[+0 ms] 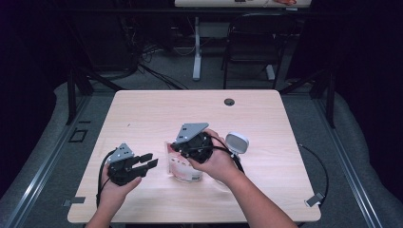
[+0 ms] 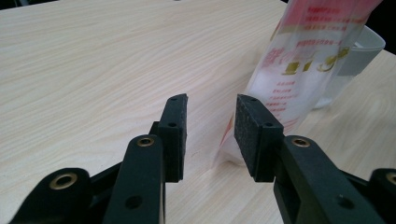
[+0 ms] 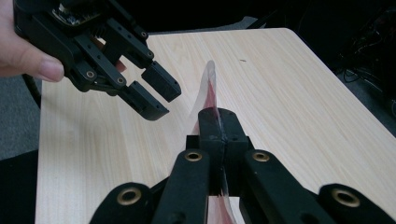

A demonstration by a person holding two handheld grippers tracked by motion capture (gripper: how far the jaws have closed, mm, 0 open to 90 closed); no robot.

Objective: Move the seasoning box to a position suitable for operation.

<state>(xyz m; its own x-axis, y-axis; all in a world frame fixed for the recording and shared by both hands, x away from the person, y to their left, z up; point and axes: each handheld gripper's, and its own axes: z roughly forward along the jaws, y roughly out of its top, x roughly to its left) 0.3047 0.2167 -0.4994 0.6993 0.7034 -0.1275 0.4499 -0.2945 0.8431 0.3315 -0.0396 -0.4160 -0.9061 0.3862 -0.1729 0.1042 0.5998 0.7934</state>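
A clear plastic bag with red print stands on the wooden table, a little in front of its middle. My right gripper comes down on it from above and is shut on the bag's thin top edge, which runs up between the closed jaws. My left gripper rests low on the table just left of the bag, open, with nothing between its pads. In the left gripper view the bag rises just past the right-hand pad. The right gripper view shows the left gripper hanging open near the bag's edge.
A white cup-like container sits right of the bag, behind my right hand, and shows behind the bag in the left gripper view. A cable hole marks the table's far edge. Beyond the table stand a chair and another desk's leg.
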